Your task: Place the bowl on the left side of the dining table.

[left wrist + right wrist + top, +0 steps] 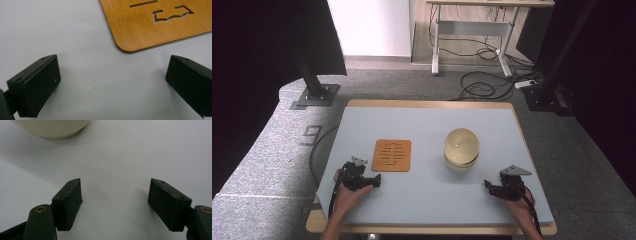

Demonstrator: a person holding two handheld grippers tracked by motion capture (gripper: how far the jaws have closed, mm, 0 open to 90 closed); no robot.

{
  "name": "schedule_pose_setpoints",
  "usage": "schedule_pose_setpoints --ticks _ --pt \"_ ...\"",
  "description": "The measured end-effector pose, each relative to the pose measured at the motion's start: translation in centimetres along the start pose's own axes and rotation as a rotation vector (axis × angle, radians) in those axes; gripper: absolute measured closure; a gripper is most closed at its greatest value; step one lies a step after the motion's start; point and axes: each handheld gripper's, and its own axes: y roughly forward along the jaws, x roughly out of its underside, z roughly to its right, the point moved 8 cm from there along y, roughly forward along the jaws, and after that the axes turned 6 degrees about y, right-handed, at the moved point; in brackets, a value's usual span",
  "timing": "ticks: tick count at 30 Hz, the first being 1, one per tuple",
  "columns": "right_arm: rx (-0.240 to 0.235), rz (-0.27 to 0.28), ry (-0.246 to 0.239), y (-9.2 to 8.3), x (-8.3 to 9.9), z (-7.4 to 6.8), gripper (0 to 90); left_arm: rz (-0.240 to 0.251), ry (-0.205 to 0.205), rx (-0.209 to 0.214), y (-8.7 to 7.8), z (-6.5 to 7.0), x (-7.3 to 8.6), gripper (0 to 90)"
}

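With nothing held, both tools (378, 181) (486, 185) wide apart.

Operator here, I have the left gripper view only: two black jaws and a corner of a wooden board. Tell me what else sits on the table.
Observer: A stack of cream bowls stands to the right of the wooden board, apart from it.
Operator: Report the right gripper.
Observer: The right gripper rests near the table's front right, jaws open, nothing between them.
Operator: Say what it points at.
Observer: Its view has the base of the lowest bowl at the top left, well ahead of the jaws.
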Motion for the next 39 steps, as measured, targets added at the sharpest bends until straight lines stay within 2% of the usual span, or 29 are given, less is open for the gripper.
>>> schedule_pose_setpoints --ticks 14,18,19,24,29,39 --pt "-0.002 -0.006 0.013 0.0 0.0 0.1 24.3 0.0 0.0 0.0 0.0 0.0 0.0 0.0" --pt "-0.005 -0.007 -0.002 0.0 -0.1 0.1 24.2 -0.001 0.0 0.001 0.0 0.0 0.0 0.0" --pt "0.004 -0.003 -0.014 -0.1 -0.2 0.1 24.7 -0.001 -0.001 0.001 0.0 0.0 0.0 0.0" --pt "-0.003 0.035 -0.007 -0.6 -1.2 -0.5 25.9 -0.001 0.0 0.0 0.0 0.0 0.0 0.0" --pt "-0.01 0.051 -0.001 -1.2 -1.7 -1.1 26.0 -0.001 0.0 0.001 0.0 0.0 0.0 0.0" --pt "-0.02 0.076 0.0 -1.9 -2.4 -1.4 26.3 -0.001 0.0 0.001 0.0 0.0 0.0 0.0"
